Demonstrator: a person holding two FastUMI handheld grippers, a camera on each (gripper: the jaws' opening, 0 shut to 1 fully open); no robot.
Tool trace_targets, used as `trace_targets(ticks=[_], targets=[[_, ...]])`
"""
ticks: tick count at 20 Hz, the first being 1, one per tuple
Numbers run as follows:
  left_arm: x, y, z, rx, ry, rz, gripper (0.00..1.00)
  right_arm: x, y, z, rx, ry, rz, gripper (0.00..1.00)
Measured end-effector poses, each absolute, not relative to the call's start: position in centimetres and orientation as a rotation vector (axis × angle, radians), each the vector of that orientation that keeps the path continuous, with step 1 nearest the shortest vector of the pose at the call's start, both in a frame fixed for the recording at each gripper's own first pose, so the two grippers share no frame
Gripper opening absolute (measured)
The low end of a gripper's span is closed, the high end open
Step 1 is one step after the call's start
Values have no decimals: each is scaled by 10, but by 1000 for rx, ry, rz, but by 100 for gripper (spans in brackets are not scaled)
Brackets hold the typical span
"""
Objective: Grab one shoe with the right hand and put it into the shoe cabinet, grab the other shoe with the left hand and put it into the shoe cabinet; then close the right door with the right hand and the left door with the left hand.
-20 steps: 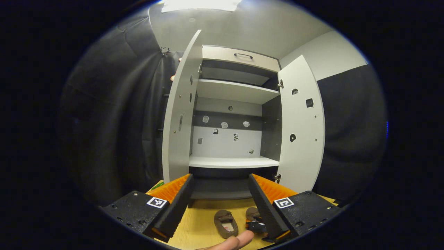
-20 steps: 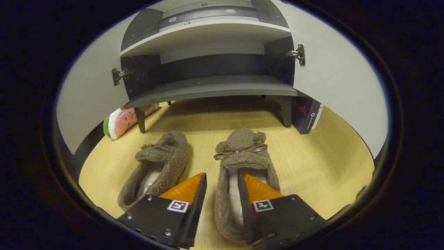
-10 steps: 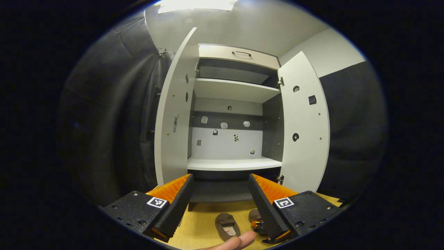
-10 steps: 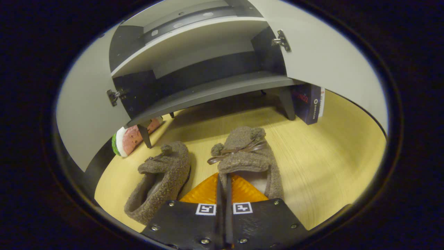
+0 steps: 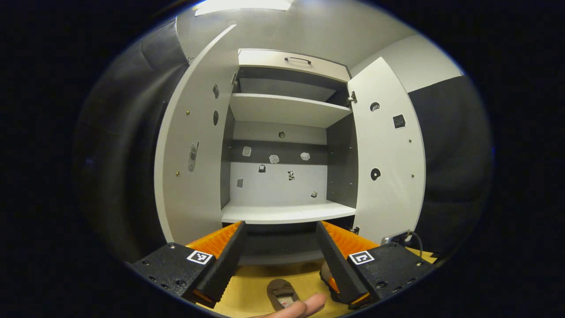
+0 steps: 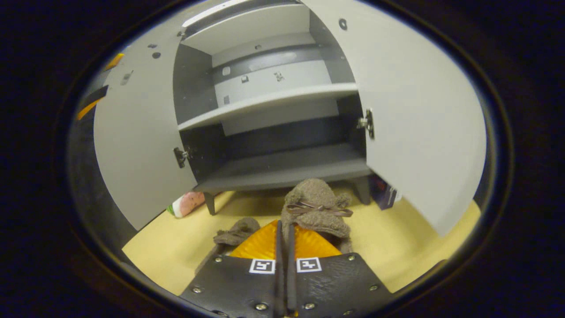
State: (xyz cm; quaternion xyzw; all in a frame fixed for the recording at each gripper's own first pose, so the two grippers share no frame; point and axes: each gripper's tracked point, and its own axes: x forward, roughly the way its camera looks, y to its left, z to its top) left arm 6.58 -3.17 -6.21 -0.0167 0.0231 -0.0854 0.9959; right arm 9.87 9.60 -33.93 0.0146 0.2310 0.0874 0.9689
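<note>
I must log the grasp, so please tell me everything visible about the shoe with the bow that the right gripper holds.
The shoe is a brown, fuzzy slipper with a thin brown ribbon bow across its toe. The right gripper, jaws closed, pinches its side wall. The toe points toward the shoe cabinet, level with the front edge of its dark bottom shelf. Its rear part is hidden behind the gripper.

Both views face the open shoe cabinet [image 5: 287, 154]; right sits lower, nearer

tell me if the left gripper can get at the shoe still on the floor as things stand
Probably yes. The left gripper has its jaws open and empty, and the shoe on the floor lies just below them on the bare wooden floor.
</note>
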Motion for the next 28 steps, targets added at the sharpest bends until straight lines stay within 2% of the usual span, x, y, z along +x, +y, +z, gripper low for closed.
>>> trace_targets(ticks=[8,16,20,24,28], targets=[[95,-20,-68,-37,68,-138,96,151,95,-180,-99,253,200,4],[102,-19,-91,-60,94,-141,97,226,121,-91,-169,181,234,4],[103,-27,-96,-135,84,-175,96,283,133,-87,-173,191,197,4],[103,-21,-97,-101,69,-161,96,347,140,-112,-248,235,146,3],[104,-10,-107,-94,81,-138,96,395,158,-151,-387,309,192,4]])
